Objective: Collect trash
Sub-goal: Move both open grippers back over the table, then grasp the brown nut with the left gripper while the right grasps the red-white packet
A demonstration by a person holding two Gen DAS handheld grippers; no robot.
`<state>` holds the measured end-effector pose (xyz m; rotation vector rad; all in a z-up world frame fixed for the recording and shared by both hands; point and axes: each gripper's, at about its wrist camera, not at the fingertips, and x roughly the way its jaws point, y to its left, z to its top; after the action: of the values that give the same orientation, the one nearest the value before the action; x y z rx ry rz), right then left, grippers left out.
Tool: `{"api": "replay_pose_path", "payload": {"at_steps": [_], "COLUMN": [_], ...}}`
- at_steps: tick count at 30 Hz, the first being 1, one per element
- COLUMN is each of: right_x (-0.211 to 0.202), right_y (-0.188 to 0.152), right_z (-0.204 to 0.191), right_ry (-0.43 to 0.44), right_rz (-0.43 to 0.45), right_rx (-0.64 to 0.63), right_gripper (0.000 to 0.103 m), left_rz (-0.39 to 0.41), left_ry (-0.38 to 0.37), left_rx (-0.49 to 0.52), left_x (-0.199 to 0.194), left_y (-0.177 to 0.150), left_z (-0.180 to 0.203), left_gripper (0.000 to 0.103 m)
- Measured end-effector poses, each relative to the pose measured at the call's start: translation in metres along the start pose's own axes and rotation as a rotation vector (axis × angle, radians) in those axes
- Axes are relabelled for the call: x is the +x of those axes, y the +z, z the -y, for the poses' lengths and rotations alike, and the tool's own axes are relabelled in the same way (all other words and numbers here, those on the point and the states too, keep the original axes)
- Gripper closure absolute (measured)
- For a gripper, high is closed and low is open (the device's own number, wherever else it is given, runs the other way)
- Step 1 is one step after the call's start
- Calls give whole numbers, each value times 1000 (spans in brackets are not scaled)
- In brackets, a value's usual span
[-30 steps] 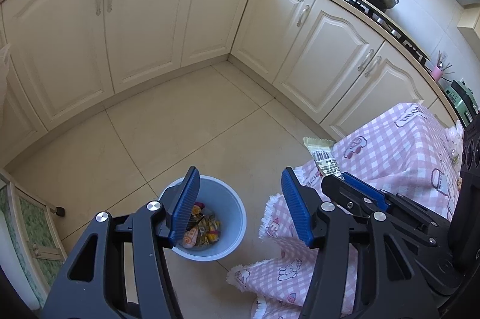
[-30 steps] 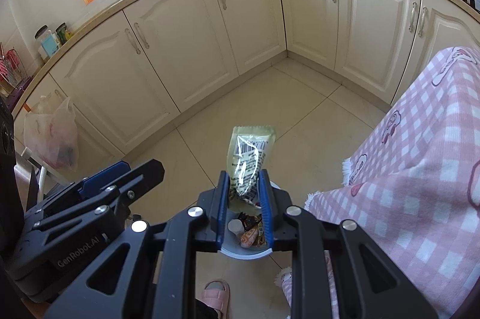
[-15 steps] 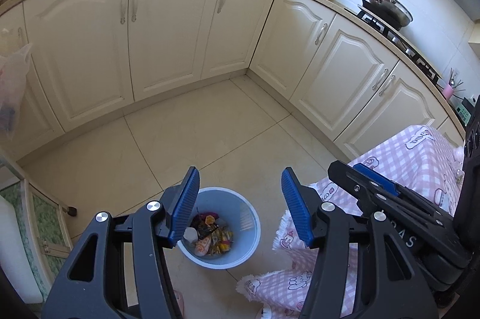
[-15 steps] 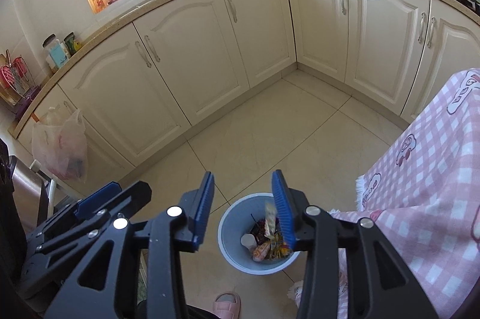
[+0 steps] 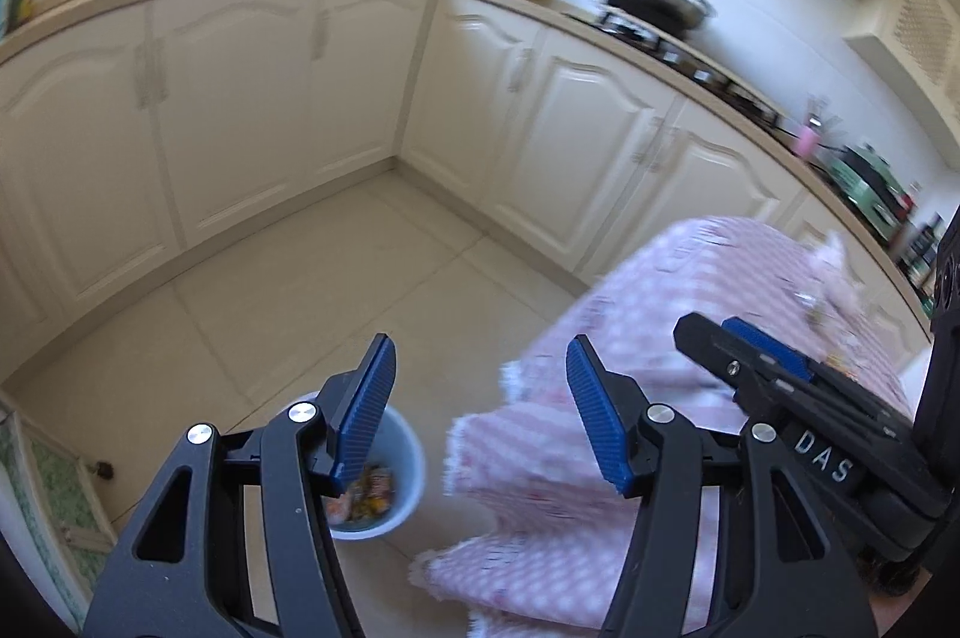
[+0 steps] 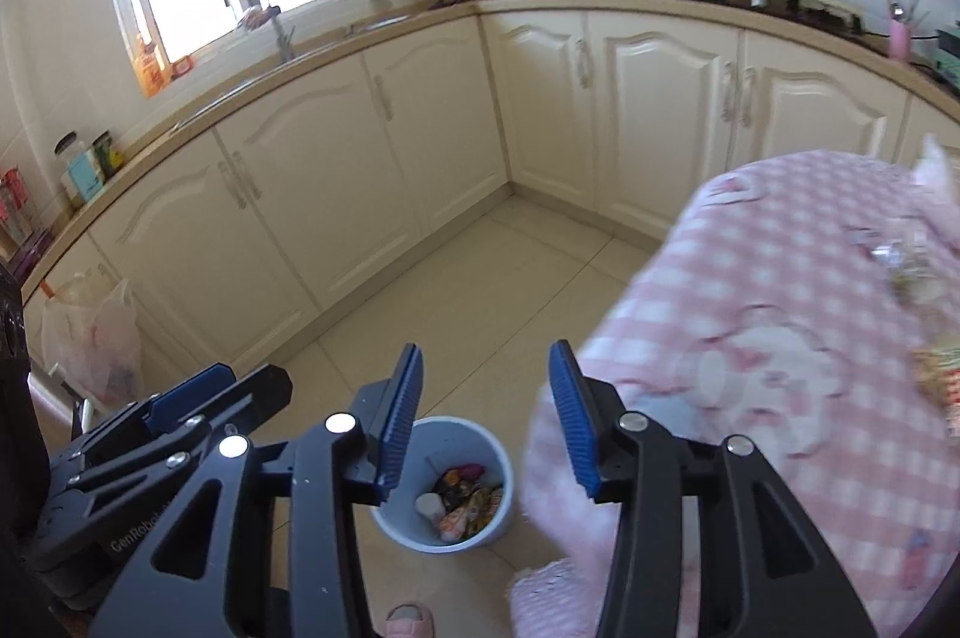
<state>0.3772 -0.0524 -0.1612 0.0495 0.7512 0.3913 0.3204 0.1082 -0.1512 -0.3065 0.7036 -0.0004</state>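
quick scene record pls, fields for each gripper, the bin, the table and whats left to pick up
left gripper: open, nothing between its pads
right gripper: jaws opening, nothing between them
bin: pale blue, on the floor beside the table, wrappers inside
table: pink checked cloth
left to pick up: blurred litter at the table's far side

Right tool (image 6: 483, 416), empty, jaws opening above the trash-filled bin (image 6: 498, 452).

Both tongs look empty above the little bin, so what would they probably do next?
Probably swing the right tongs, jaws opening with nothing between them, toward the wrappers lying on the pink checked tablecloth. The bin already holds trash, and more litter remains on the table.
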Motion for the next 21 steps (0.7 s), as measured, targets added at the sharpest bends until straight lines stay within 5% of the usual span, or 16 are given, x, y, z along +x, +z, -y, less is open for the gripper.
{"api": "replay_pose_path", "payload": {"at_steps": [11, 21], "right_x": [-109, -114], "right_y": [-16, -37], "right_z": [158, 236], "right_ry": [-216, -306], "right_rz": [122, 48], "right_rx": [188, 302], "right_gripper": [57, 52], "left_rz": [-58, -172], "left_ry": [-171, -213], "left_rx": [221, 409], "left_x": [10, 43], "left_y": [-12, -34], "left_z": [145, 242], "left_gripper": [46, 46]}}
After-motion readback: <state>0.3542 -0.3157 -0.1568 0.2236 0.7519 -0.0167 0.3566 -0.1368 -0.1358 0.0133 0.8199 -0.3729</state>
